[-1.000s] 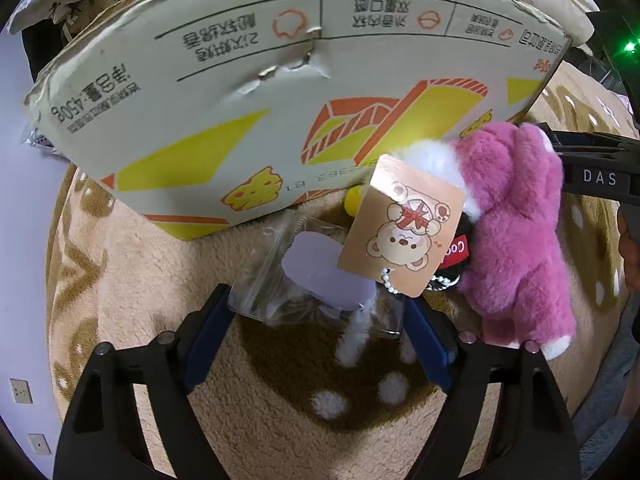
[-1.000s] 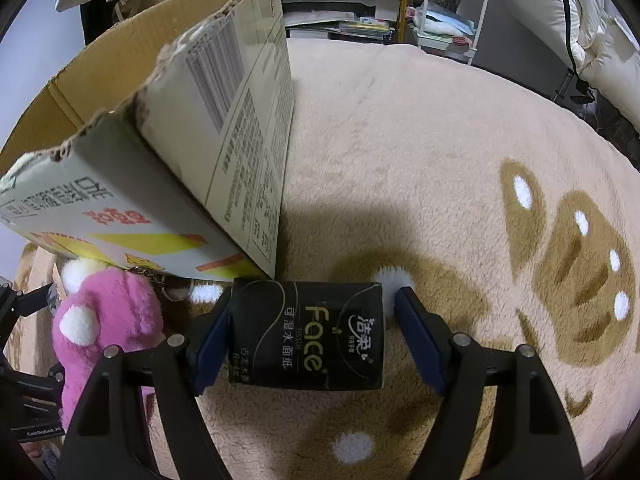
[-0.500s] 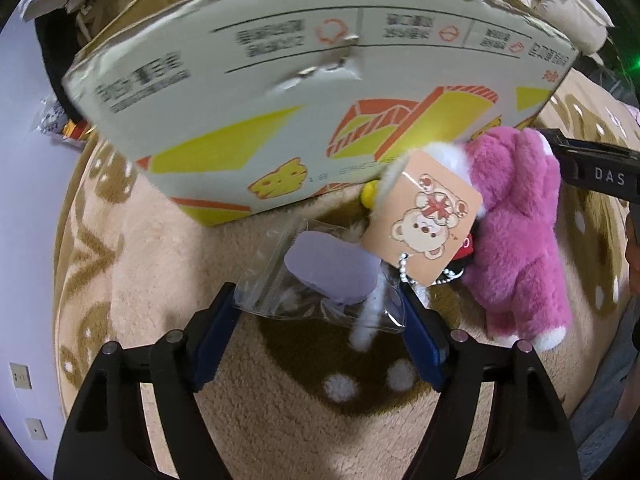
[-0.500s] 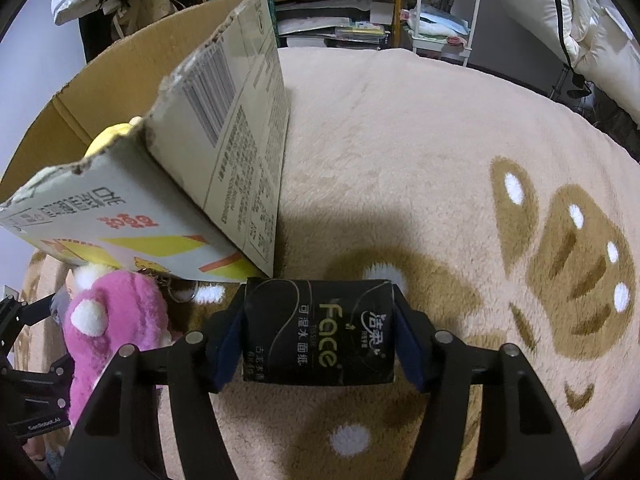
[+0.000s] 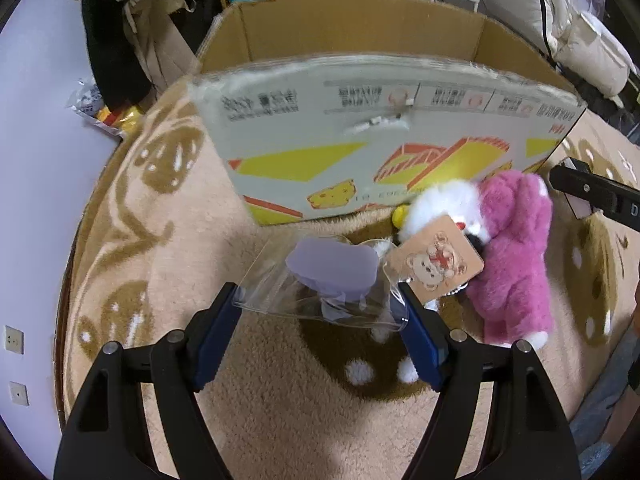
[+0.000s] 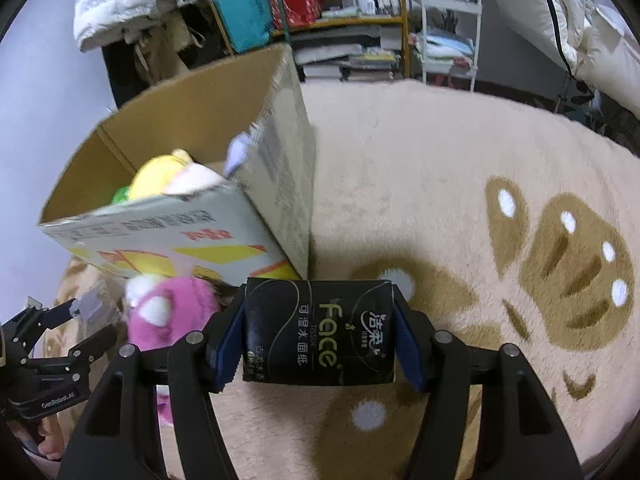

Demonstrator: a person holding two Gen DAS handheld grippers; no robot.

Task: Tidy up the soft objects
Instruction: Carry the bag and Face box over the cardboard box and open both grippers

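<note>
My left gripper (image 5: pixel 318 300) is shut on a clear plastic bag (image 5: pixel 280 300) with a pale purple soft piece (image 5: pixel 332 268) inside, held just above the rug. Beside it lies a pink plush bear (image 5: pixel 516 248) with a card tag (image 5: pixel 436 262), against the open cardboard box (image 5: pixel 360 152). My right gripper (image 6: pixel 320 320) is shut on a black tissue pack (image 6: pixel 320 332), raised by the box's corner (image 6: pixel 304 200). A yellow plush (image 6: pixel 160 176) lies inside the box. The left gripper (image 6: pixel 76 320) and pink bear (image 6: pixel 172 312) show at lower left.
A beige rug with brown patterns (image 6: pixel 480 200) covers the floor. Shelves with clutter (image 6: pixel 340 12), a white cart (image 6: pixel 448 28) and white bedding (image 6: pixel 580 20) stand behind. A wall with sockets (image 5: pixel 14 340) lies to the left, with a foil wrapper (image 5: pixel 100 116) near it.
The right jaws closed onto the tissue pack and lifted it. The left gripper rose with the bag. The box's open top and inside have come into both views.
</note>
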